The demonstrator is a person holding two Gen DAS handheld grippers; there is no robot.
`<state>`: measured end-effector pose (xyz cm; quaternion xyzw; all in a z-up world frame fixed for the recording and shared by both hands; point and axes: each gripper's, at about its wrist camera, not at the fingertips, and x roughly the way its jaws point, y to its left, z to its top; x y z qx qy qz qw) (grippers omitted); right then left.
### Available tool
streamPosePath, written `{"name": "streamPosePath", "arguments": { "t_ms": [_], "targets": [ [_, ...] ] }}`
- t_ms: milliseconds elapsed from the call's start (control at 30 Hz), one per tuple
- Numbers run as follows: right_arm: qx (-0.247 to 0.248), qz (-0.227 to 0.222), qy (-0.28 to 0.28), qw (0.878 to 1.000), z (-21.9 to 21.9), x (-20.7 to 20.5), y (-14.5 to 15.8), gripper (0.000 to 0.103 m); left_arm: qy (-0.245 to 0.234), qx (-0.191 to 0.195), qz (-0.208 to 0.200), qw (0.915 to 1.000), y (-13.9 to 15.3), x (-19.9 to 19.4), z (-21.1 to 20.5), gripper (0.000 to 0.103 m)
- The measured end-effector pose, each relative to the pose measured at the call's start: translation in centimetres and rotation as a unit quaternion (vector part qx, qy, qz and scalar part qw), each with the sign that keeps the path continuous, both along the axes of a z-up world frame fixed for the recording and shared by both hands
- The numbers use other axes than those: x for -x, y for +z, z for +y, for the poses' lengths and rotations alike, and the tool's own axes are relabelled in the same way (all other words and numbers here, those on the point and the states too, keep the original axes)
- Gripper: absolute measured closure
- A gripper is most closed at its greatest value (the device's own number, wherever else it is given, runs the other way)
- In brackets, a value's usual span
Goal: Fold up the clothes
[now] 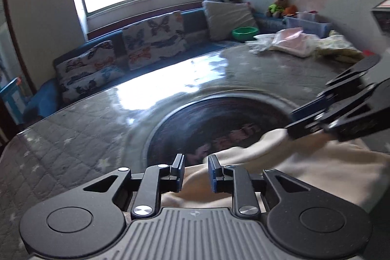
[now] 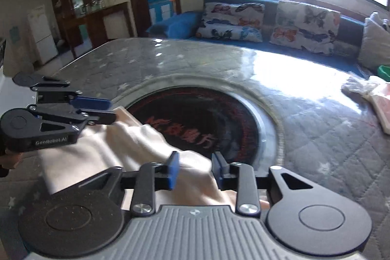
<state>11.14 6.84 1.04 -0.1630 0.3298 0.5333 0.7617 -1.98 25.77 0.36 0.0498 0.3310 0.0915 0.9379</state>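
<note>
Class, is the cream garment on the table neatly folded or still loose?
Loose: the cream garment lies rumpled and bunched on the table, with no flat, squared folds.

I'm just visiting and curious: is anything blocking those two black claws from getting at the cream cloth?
Nothing visible does. The cream cloth already lies right under the left gripper and the right gripper, with both jaws standing apart over it. The other clothes sit far across the table.

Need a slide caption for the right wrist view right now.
Right tool open over cream cloth on quilted table; left tool at the cloth's far corner.
</note>
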Motion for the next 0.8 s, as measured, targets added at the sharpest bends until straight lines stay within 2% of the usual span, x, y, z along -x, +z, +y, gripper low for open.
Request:
{"name": "streamPosePath", "arguments": {
  "t_ms": [133, 333, 567, 800],
  "targets": [
    [0.019, 0.0, 0.004, 1.0, 1.4, 0.4, -1.3, 0.085, -0.02, 0.006, 0.023, 0.9995, -1.5, -1.7, -0.9, 0.081],
    [0.019, -0.002, -0.008, 1.0, 1.3, 0.0, -1.8, 0.086, -0.009, 0.019, 0.032, 0.9993, -2.4, -2.7, -0.2, 0.079],
    [0.02, -0.005, -0.045, 0.999, -3.1, -1.4, 0.1, 0.086, -0.009, 0.016, 0.026, 0.9995, -2.5, -2.4, -0.2, 0.078],
    [0.037, 0.01, -0.046, 0.998, -7.2, -0.2, -0.1, 0.084, -0.006, 0.017, 0.026, 0.9995, -2.5, -2.4, -0.3, 0.078]
  ]
}}
